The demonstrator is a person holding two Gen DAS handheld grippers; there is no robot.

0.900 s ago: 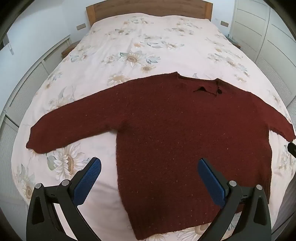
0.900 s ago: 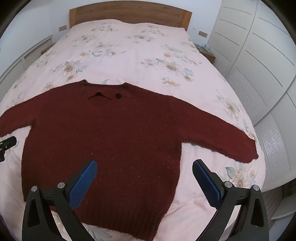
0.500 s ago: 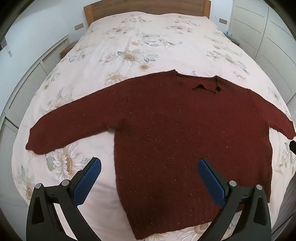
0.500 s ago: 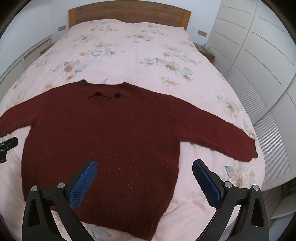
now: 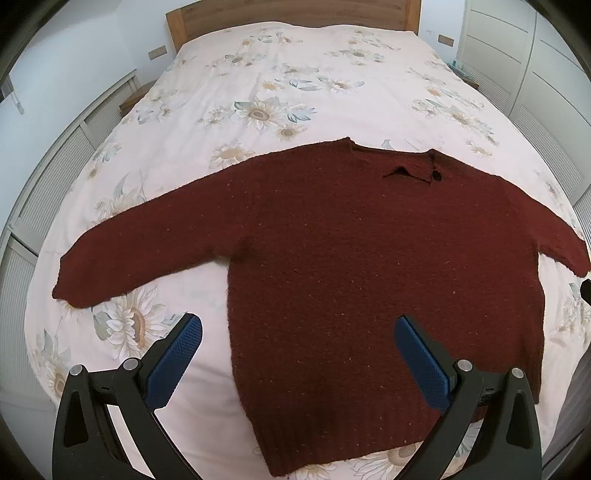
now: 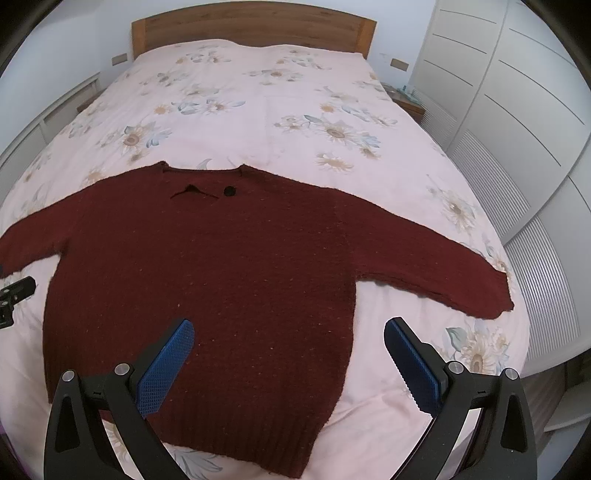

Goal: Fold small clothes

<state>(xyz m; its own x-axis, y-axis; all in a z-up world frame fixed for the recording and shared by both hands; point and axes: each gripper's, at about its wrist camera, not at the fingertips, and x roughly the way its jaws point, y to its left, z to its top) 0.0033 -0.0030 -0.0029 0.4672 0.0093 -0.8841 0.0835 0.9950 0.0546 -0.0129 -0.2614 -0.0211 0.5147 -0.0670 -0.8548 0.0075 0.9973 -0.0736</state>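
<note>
A dark red knitted sweater (image 5: 369, 266) lies flat on the bed, neck away from me, both sleeves spread out to the sides; it also shows in the right wrist view (image 6: 229, 280). Its neck has a small opening and a dark button (image 6: 229, 191). My left gripper (image 5: 295, 332) is open and empty, above the sweater's lower left side. My right gripper (image 6: 288, 336) is open and empty, above the lower right side. The left sleeve cuff (image 5: 74, 284) and the right sleeve cuff (image 6: 491, 299) lie on the bedcover.
The bed has a pale pink flowered cover (image 5: 295, 81) and a wooden headboard (image 6: 251, 29). White wardrobe doors (image 6: 517, 110) stand along the right. A low white slatted panel (image 5: 55, 177) runs along the left. Part of the left gripper (image 6: 14, 295) shows at the right view's left edge.
Both grippers have shifted slightly; the sweater sits a little lower in the left view. The sweater itself has not moved and both grippers stay open.
</note>
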